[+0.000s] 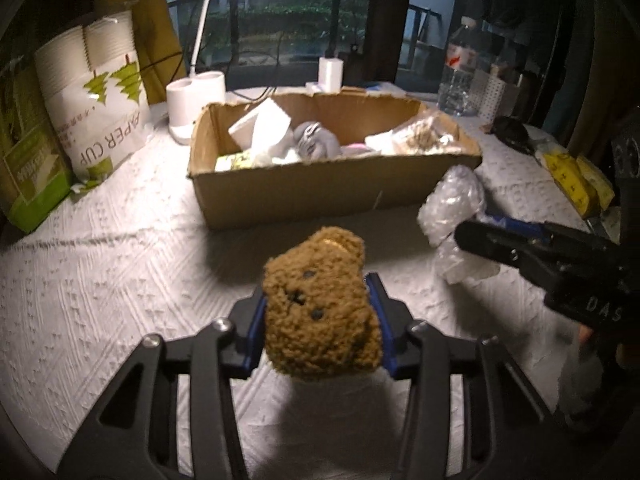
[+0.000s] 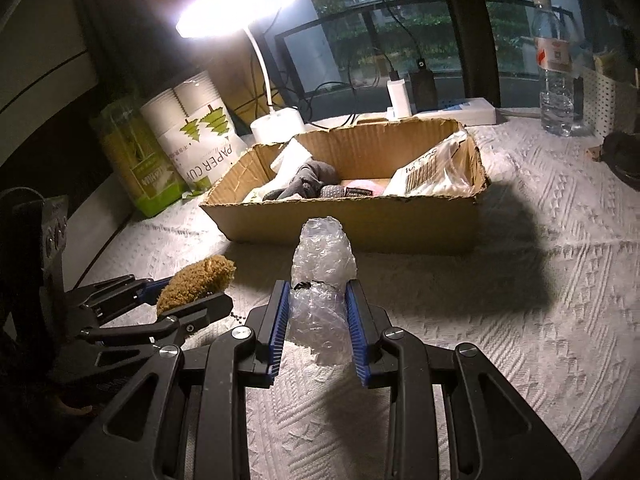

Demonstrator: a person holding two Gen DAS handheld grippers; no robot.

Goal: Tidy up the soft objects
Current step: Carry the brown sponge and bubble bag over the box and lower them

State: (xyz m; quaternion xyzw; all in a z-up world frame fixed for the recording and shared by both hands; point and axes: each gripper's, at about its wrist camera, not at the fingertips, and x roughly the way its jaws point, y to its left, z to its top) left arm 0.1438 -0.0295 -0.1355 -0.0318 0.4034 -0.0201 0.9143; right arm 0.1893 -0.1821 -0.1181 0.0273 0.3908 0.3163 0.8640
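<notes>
My left gripper is shut on a brown fuzzy bear plush, held above the white cloth in front of the cardboard box. My right gripper is shut on a roll of clear bubble wrap, also in front of the box. In the left wrist view the bubble wrap and right gripper show at right. In the right wrist view the plush and left gripper show at left. The box holds grey cloth, white packets and a pink item.
A paper cup pack and green box stand at left. A white lamp base sits behind the box. A water bottle, power strip and yellow tape measure are at right.
</notes>
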